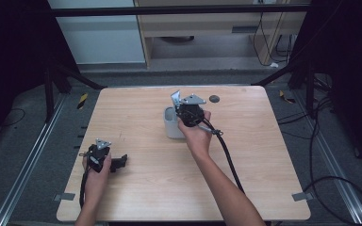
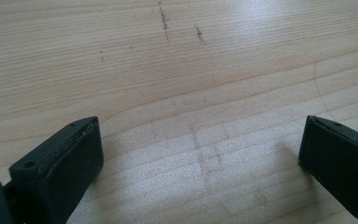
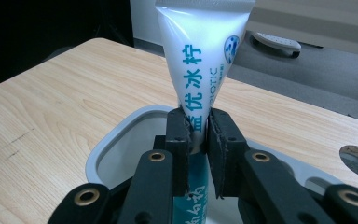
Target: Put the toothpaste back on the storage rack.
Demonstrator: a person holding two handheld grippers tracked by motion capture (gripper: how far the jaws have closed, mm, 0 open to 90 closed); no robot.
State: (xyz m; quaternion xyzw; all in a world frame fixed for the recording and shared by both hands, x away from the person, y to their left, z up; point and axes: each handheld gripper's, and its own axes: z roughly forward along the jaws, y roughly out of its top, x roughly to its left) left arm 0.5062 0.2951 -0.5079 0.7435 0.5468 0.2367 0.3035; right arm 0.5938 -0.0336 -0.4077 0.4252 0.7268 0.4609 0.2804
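High view: light wooden table point(image 1: 136, 117); grey rounded plastic cup point(image 1: 171, 126) near the middle of it; right claw point(image 1: 180, 104) poised over the cup, holding a white squeeze tube point(image 1: 175, 99) upright; left claw point(image 1: 118, 162) low on the table's near left, well apart from the cup. Left gripper view: left claw point(image 2: 200, 149) spread wide over bare wood, nothing between. Right gripper view: right claw point(image 3: 198, 140) pinching the tube point(image 3: 200, 60) at its narrow lower part; tube's teal end dips inside the cup point(image 3: 116, 140).
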